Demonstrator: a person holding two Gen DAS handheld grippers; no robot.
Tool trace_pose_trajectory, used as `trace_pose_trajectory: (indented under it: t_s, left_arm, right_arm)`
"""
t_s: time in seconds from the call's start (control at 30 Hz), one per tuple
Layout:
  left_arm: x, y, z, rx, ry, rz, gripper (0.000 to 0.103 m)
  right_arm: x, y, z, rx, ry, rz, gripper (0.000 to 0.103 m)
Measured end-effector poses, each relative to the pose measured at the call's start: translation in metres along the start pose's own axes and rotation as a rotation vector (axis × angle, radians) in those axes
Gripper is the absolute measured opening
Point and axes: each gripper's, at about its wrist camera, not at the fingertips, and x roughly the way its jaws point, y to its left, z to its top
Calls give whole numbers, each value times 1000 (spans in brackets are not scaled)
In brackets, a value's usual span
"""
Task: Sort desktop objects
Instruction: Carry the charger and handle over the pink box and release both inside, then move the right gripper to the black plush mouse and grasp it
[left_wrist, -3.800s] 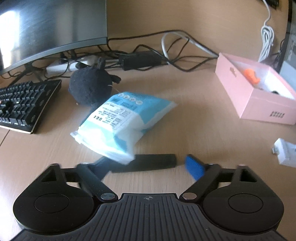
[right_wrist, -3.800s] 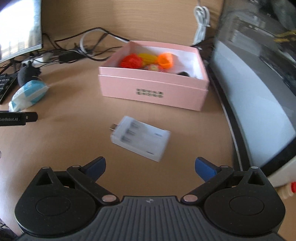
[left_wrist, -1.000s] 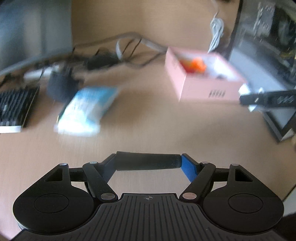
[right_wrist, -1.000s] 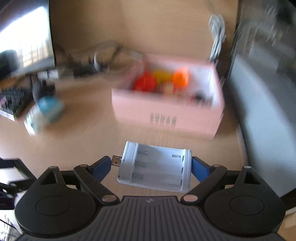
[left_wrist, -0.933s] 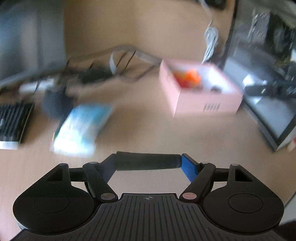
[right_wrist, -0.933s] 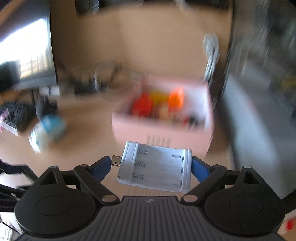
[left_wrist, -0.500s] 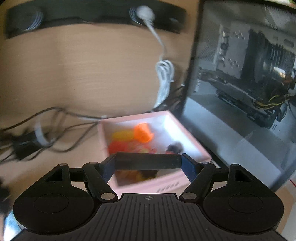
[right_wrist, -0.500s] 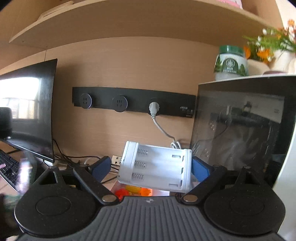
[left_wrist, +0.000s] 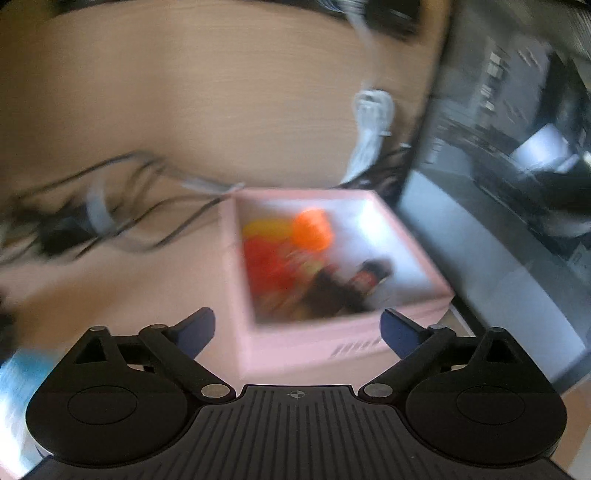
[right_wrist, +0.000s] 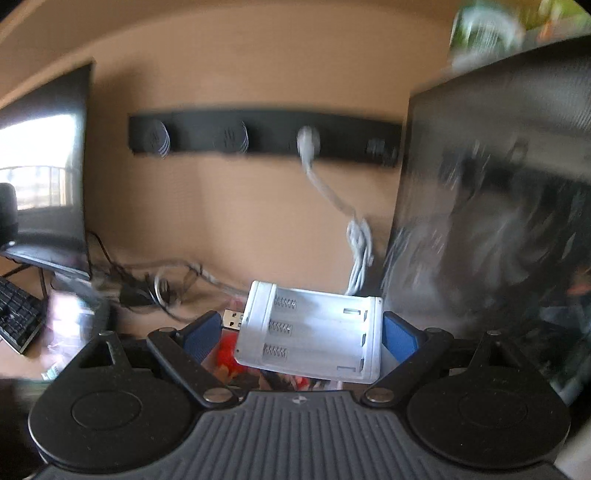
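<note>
In the left wrist view my left gripper (left_wrist: 297, 328) is open and empty, just above the near wall of the pink box (left_wrist: 295, 347). Inside the box lie orange, yellow and red items (left_wrist: 291, 243) and a blurred dark object (left_wrist: 332, 291). In the right wrist view my right gripper (right_wrist: 301, 332) is shut on a white USB battery charger (right_wrist: 310, 332) and holds it in the air. Red items (right_wrist: 226, 356) show just beneath it.
A computer case with a glass side (left_wrist: 517, 206) stands right of the box. Black cables (left_wrist: 110, 218) and a white coiled cable (left_wrist: 369, 122) lie behind it. A monitor (right_wrist: 48, 177), a keyboard (right_wrist: 16, 317) and a wall socket strip (right_wrist: 258, 136) are to the left and back.
My left gripper has opened and the black marker it held is gone from its jaws. The view has dropped closer over the pink box. My right gripper still holds the charger.
</note>
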Motion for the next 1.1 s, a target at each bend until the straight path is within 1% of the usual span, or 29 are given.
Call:
trace_pose_trajectory:
  t_s: [0.1, 0.13, 0.2, 0.3, 0.33, 0.37, 0.43, 0.5, 0.57, 0.63, 0.7, 0.8, 0.9, 0.97, 1.03, 1.1]
  left_arm:
    - [-41, 31, -25, -93, 21, 87, 101]
    - [-50, 39, -30, -118, 28, 117, 101]
    - [-77, 57, -46, -164, 36, 193, 102]
    - [-115, 88, -71, -238, 43, 334, 102]
    - [-128, 99, -81, -278, 46, 388, 103]
    - [-140, 110, -90, -318, 47, 435, 103]
    - [-161, 127, -107, -391, 47, 514, 103]
    - [-180, 139, -123, -455, 50, 569, 103]
    - [-192, 146, -138, -503, 61, 595, 103]
    - [-198, 151, -149, -531, 73, 610, 103]
    - [-199, 154, -158, -559, 81, 613, 103]
    - [-200, 156, -164, -599, 80, 610, 103]
    - [-201, 155, -164, -609, 71, 606, 103]
    - [-201, 155, -162, -598, 67, 597, 103]
    - [-203, 156, -162, -589, 63, 588, 103]
    - [-204, 158, -162, -585, 57, 575, 103]
  right_arm:
    - [54, -1, -10, 45, 105, 11, 92]
    - [71, 1, -13, 54, 128, 6, 92]
    - [99, 8, -14, 54, 125, -30, 92]
    - [141, 15, -7, 65, 55, -118, 92]
    - [153, 14, -5, 81, 33, -129, 96]
    - [169, 15, -4, 96, 42, -144, 99]
    - [194, 17, -5, 127, 94, -149, 100]
    - [203, 25, -11, 171, 134, -106, 100]
    - [200, 42, -20, 175, 163, -46, 100]
    - [192, 70, -28, 118, 178, 18, 100]
    - [179, 99, -36, 50, 174, 82, 100]
    - [156, 136, -45, -28, 185, 204, 101]
    - [138, 173, -56, -140, 235, 342, 103]
    - [128, 191, -64, -203, 267, 410, 103]
    - [119, 209, -67, -244, 289, 453, 103]
    - [117, 220, -67, -267, 292, 474, 103]
